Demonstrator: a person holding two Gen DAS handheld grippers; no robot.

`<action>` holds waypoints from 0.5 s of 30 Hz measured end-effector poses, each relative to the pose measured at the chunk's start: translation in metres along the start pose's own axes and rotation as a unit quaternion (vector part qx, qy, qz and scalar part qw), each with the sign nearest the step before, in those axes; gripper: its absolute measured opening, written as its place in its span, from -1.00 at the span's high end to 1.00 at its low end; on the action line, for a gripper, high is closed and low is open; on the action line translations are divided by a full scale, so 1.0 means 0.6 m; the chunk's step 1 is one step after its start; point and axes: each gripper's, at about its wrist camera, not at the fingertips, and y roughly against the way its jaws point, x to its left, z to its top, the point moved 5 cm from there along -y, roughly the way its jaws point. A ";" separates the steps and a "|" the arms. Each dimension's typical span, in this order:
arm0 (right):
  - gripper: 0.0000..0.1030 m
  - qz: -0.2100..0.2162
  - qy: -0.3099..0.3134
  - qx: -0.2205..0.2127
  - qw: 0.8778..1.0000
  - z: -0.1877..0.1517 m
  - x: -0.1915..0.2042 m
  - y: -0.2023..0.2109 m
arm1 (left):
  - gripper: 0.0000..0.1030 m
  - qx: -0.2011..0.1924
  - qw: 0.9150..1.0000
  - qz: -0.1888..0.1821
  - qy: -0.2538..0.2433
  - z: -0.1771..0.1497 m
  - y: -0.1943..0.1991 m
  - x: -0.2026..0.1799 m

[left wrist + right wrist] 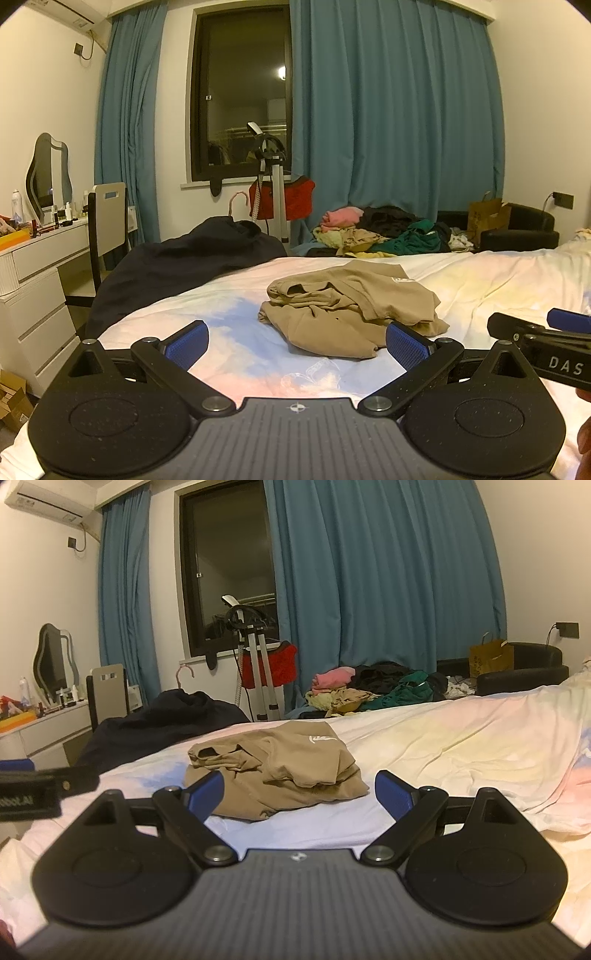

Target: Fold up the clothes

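Observation:
A crumpled tan shirt [343, 306] lies in a heap on the bed [229, 354], with a small white print on its upper side. It also shows in the right wrist view [280, 771]. My left gripper [297, 338] is open and empty, held just short of the shirt's near edge. My right gripper [299, 790] is open and empty, also just in front of the shirt, which sits between its blue pads. The right gripper's tip shows at the right edge of the left wrist view [539, 332].
A dark garment [177, 266] lies on the bed's far left corner. A pile of mixed clothes [384, 229] sits beyond the bed under blue curtains. A tripod [275, 195], a chair [107, 218] and a white dresser [40, 266] stand at left.

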 end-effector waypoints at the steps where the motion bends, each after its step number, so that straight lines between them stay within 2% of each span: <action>1: -0.75 0.000 -0.001 0.000 1.000 -0.001 -0.001 -0.001 | -0.99 0.001 1.000 0.001 0.000 -0.001 -0.001 -0.002; 15: -0.75 -0.002 0.017 -0.032 0.999 0.018 -0.010 0.012 | -0.99 0.005 1.000 0.008 -0.015 0.006 -0.014 -0.014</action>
